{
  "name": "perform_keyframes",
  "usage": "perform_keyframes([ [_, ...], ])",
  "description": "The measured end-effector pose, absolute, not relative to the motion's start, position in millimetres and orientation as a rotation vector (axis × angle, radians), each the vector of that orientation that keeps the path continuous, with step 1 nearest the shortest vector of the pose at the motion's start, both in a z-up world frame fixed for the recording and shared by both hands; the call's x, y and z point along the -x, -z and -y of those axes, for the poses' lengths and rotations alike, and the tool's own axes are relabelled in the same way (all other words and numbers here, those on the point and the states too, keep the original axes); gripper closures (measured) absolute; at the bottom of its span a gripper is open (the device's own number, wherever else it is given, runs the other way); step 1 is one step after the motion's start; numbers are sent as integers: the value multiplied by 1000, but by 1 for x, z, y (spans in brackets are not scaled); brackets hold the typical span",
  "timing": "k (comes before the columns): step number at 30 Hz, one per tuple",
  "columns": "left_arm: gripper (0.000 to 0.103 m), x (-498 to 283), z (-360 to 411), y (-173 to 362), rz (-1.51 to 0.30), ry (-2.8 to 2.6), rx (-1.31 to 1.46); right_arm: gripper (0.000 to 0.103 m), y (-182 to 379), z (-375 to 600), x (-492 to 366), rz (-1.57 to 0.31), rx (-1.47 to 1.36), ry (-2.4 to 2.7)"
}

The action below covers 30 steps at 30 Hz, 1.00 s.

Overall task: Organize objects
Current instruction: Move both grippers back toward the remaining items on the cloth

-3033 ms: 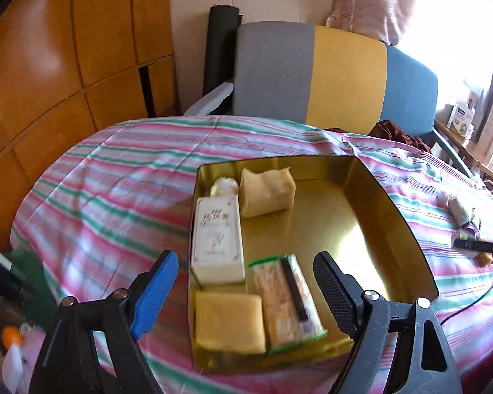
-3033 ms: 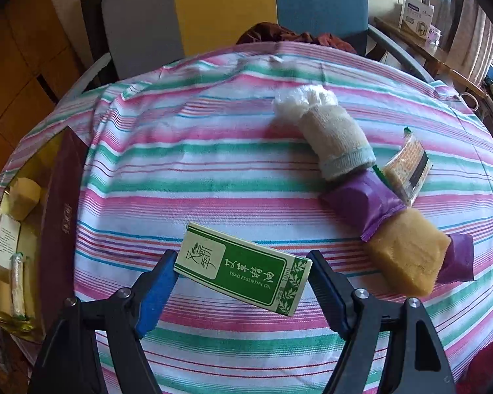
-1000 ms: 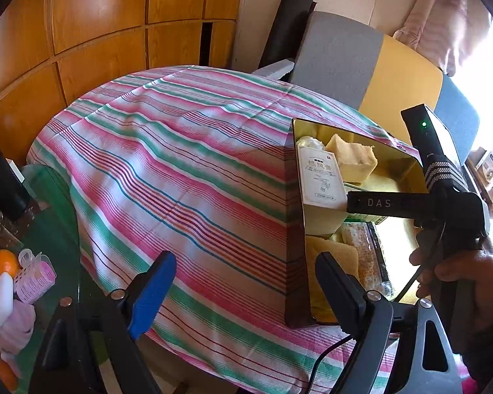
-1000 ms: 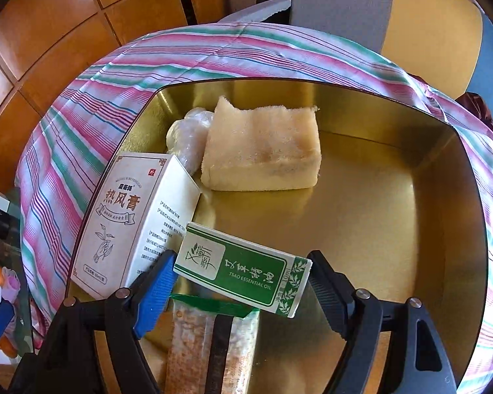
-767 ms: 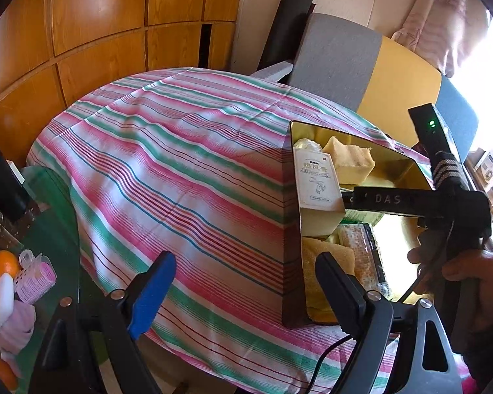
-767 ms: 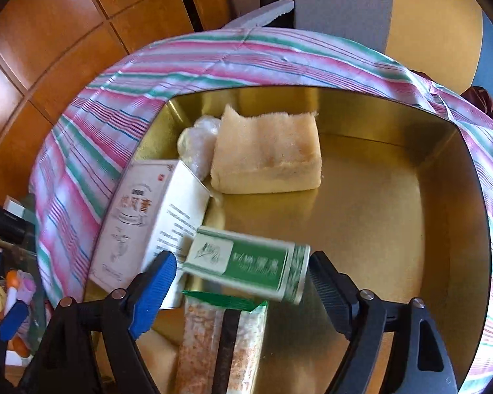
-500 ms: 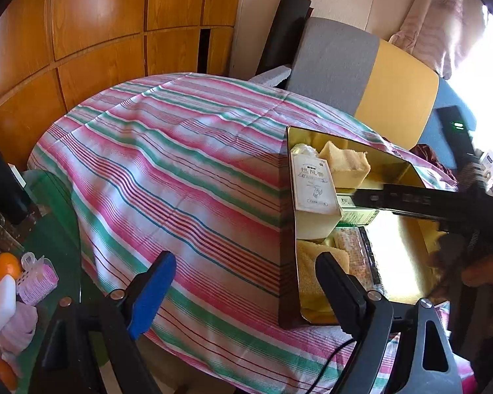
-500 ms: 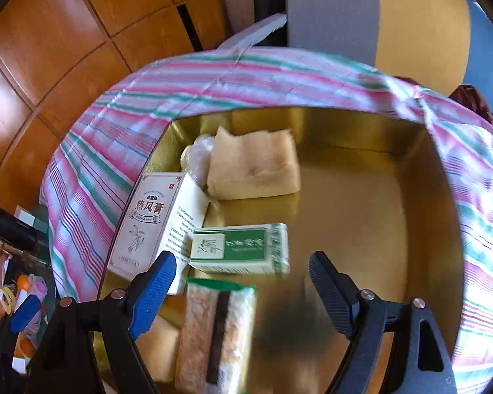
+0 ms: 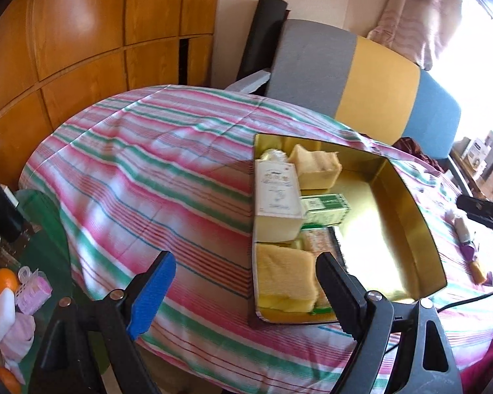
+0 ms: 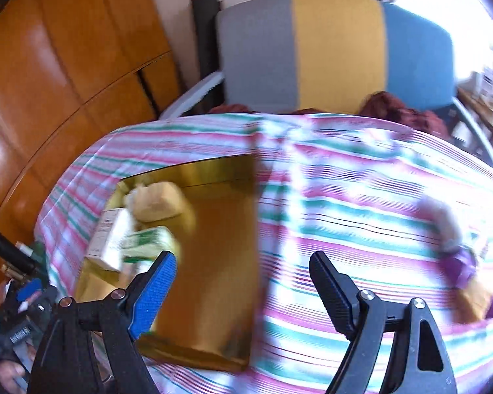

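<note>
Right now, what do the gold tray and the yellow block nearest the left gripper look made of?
Gold tray: likely thin metal, glossy, since its walls mirror the contents. Yellow block: probably sponge or foam, matte, with a porous, fuzzy face.

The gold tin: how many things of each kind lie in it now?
yellow sponge blocks: 2
white carton: 1
green carton: 1
snack packet: 1
white wrapped lump: 1
Total in the gold tin: 6

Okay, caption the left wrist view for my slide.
Open hand-held gripper hovering beside a gold tin holding boxes and sponges.
</note>
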<state>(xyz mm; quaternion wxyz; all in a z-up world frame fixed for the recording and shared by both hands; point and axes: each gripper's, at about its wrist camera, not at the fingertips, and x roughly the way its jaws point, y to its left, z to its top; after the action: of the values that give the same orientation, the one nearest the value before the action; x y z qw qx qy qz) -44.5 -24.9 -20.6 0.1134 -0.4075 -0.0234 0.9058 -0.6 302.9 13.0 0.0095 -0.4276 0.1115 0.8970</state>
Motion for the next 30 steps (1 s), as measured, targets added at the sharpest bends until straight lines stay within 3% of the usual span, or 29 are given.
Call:
perform_keyframes([
  [12, 16, 39, -37, -7, -40, -2526, 1099, 18, 5, -482, -98, -543, 1055, -2376],
  [17, 16, 35, -81, -22, -121, -2461, 1026, 18, 30, -541, -143, -783, 919, -2163],
  [24, 16, 37, -159, -31, -178, -2321, 1018, 18, 39, -571, -177, -1065, 777, -2047],
  [30, 19, 32, -227, -26, -225, -2189, 1031, 18, 45, -578, -186, -1164, 737, -2011],
])
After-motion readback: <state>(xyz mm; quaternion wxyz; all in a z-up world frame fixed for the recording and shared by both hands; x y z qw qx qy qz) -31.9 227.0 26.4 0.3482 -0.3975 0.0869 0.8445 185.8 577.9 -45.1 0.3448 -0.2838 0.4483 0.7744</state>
